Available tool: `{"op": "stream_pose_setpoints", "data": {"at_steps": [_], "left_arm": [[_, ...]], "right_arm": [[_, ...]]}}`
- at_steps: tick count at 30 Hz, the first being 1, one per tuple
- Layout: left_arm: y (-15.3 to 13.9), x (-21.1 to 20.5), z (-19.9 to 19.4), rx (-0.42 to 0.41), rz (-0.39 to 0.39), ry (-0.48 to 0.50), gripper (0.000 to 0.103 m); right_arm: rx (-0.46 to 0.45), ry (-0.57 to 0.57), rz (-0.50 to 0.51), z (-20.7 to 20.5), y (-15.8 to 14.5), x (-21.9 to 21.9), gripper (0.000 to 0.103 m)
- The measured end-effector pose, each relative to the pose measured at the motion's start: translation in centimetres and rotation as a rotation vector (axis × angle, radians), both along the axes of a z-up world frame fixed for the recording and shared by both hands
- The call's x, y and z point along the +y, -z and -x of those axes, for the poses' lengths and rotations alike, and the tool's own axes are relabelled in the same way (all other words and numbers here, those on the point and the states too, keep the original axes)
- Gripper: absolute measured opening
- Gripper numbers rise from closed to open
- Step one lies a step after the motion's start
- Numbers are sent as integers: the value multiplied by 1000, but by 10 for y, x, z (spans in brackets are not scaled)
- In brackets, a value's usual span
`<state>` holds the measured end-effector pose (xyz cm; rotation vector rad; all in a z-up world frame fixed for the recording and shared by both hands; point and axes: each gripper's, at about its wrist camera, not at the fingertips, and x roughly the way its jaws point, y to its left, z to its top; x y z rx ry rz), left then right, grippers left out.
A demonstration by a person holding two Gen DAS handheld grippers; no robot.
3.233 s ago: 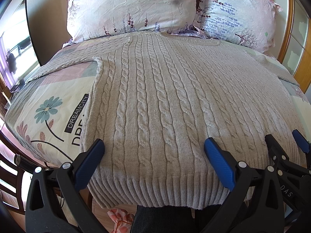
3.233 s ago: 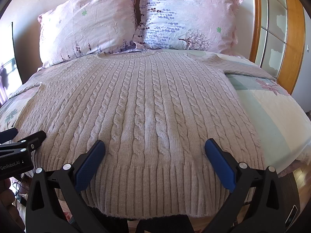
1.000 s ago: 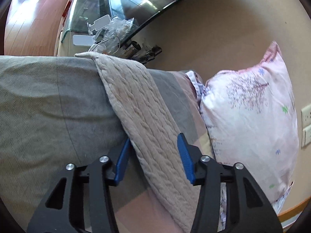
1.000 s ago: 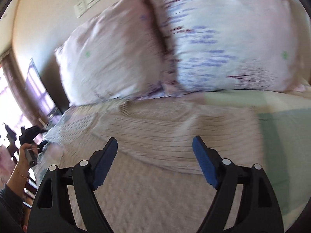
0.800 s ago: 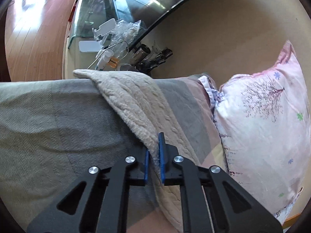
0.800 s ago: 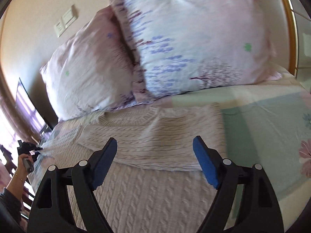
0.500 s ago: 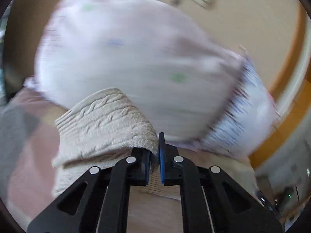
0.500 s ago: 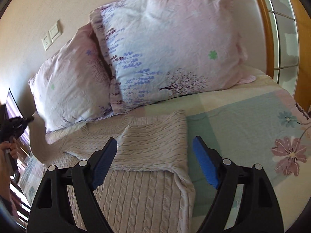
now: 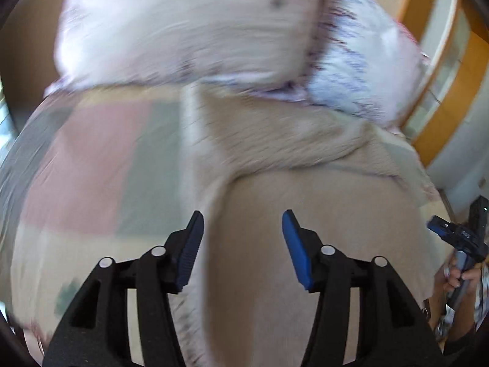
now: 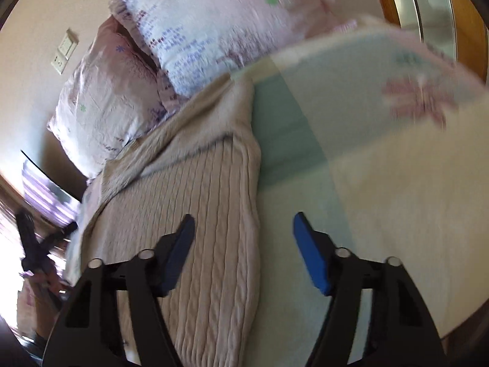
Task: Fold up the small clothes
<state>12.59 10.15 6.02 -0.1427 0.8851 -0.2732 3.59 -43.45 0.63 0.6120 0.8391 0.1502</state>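
A beige cable-knit sweater [image 9: 305, 214] lies flat on the bed, both sleeves folded in across its chest [image 9: 290, 150]. My left gripper [image 9: 243, 238] is open and empty, hovering over the sweater's left edge. In the right wrist view the sweater [image 10: 211, 202] runs up the left half of the frame. My right gripper [image 10: 244, 241] is open and empty over the sweater's right edge. The right gripper also shows at the far right of the left wrist view [image 9: 458, 238]. Both views are blurred.
Two floral pillows [image 9: 214, 24] [image 10: 214, 21] lie at the head of the bed. The patterned bedspread [image 9: 91, 159] [image 10: 382, 165] shows on both sides of the sweater. A wooden frame with glass [image 10: 434, 3] stands at the right.
My left gripper carried the left sleeve over onto the sweater's chest, then opened and let it go. Both grippers swung back along the sweater's sides.
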Motion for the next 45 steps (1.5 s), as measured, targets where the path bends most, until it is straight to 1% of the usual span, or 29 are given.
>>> {"op": "stream_pose_setpoints", "data": {"at_steps": [2,4,6,7,8,9,10,11,12,13,15,16,18,21,24,26,29,32,34,35,36,37,38,39,40,41,42,43,45], "left_arm": [[20,28,23,53,55,-58,56],[33,36,40,98,114,-82,53],[37,37,68,36,168,-81,52],[38,35,82,43,210,-69,45],[40,34,91,47,258,-57,40],[45,32,102,67,329,-33,34],[47,29,111,56,358,-35,33],[49,24,118,43,365,-37,32],[51,21,122,48,384,-30,30],[53,24,128,55,409,-28,25],[59,23,129,72,483,-26,21],[61,23,129,78,493,-29,17],[61,20,127,77,498,-15,9],[43,16,117,22,510,54,7],[5,20,82,-91,483,82,6],[-22,27,45,-160,459,56,6],[-59,36,-29,-248,411,-9,6],[-68,33,-93,-246,390,-53,6],[-60,18,-143,-212,349,-74,6],[-51,10,-165,-180,314,-84,6],[-39,5,-183,-133,295,-101,7],[-25,4,-194,-84,288,-111,10],[-9,2,-209,-1,283,-129,14],[-1,6,-212,41,287,-149,19],[3,11,-211,57,298,-160,35],[3,19,-204,38,319,-155,53],[2,24,-198,18,315,-159,62],[0,31,-190,6,306,-159,71],[4,42,-180,34,348,-117,71]], "right_arm": [[17,-5,-64,13,12,2,53],[10,-13,-107,28,14,7,47],[34,-63,-205,39,22,14,29],[42,-83,-245,44,27,18,23],[50,-106,-281,51,30,22,19],[52,-127,-322,59,33,27,14],[56,-147,-358,63,35,30,11],[56,-168,-410,70,39,35,10],[53,-175,-431,74,40,38,10],[49,-180,-436,77,40,39,9],[24,-184,-442,81,38,43,8],[11,-185,-451,82,36,43,8],[-36,-187,-480,81,28,40,7],[-149,-201,-487,65,-3,39,7],[-260,-206,-485,37,-39,36,7],[-339,-191,-490,4,-66,32,7],[-420,-141,-498,-54,-93,27,7],[-442,-85,-506,-122,-100,21,7],[-407,-42,-496,-161,-92,21,7],[-362,-7,-480,-188,-80,21,7],[-309,27,-447,-204,-66,20,8],[-218,87,-380,-227,-50,20,12],[-151,119,-317,-238,-39,21,34],[-79,149,-246,-247,-31,20,59],[-30,179,-200,-249,-26,17,66],[-55,188,-202,-242,-26,13,75],[-99,189,-197,-233,-30,10,89],[-148,204,-155,-221,-38,8,94],[-207,200,-101,-205,-49,6,97]]}}
